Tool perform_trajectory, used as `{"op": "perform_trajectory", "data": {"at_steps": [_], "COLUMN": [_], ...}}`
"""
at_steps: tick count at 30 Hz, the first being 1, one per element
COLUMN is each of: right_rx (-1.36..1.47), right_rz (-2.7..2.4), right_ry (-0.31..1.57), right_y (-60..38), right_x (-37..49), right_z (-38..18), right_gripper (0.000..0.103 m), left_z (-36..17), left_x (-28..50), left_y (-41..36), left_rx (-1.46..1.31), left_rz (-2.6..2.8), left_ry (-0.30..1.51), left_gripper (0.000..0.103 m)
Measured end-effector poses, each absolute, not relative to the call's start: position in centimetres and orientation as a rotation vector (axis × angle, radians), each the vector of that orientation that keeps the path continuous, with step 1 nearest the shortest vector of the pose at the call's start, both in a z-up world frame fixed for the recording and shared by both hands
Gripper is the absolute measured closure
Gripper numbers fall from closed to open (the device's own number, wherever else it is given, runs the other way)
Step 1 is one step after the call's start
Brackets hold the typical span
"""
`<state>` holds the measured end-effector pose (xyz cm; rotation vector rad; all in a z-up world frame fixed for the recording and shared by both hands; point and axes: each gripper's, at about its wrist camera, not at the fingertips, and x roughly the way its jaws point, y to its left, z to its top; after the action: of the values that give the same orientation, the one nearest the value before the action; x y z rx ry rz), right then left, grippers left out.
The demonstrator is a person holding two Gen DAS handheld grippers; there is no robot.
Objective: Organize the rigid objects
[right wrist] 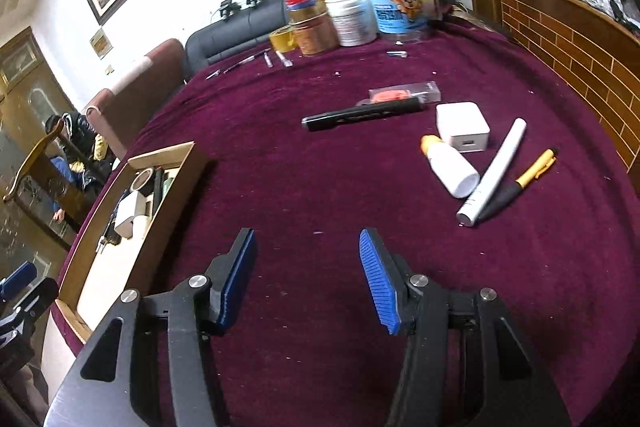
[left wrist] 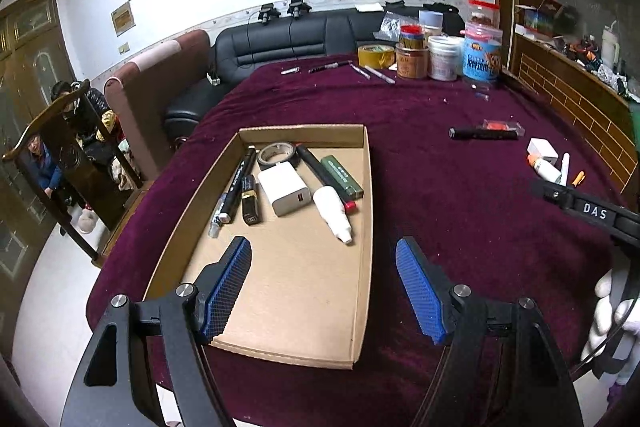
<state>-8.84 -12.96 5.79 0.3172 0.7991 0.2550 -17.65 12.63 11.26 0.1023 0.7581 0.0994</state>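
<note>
Lying ahead-right of the released, empty right gripper (right wrist: 307,267), the white bottle (right wrist: 450,165) points its long axis diagonally; left gripper (left wrist: 324,283), also released, hovers over the cardboard tray (left wrist: 362,227).

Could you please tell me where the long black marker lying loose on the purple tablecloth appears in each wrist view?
Left wrist view: the long black marker lies right of centre, beyond the cardboard tray, just in front of an orange packet.
Right wrist view: the same marker lies above centre, left of the white charger.
Shared landmark: the blue cartoon jar at the table's far edge.
</note>
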Motion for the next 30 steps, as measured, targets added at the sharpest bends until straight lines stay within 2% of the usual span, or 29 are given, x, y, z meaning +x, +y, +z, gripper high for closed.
{"op": "perform_trajectory", "data": {"at_steps": [30], "right_rx": [0.377], "right_rz": [0.200], "right_ry": [0.855], "right_y": [-15.1], "right_x": [-8.1], "right_z": [2.5], "right_gripper": [0.050], "left_z": [8.1], "left_x": [-16.5], "left_y": [10.7], "left_rx": [0.121], "left_rz": [0.049], "left_ry": [0.866], "left_gripper": [0.033]}}
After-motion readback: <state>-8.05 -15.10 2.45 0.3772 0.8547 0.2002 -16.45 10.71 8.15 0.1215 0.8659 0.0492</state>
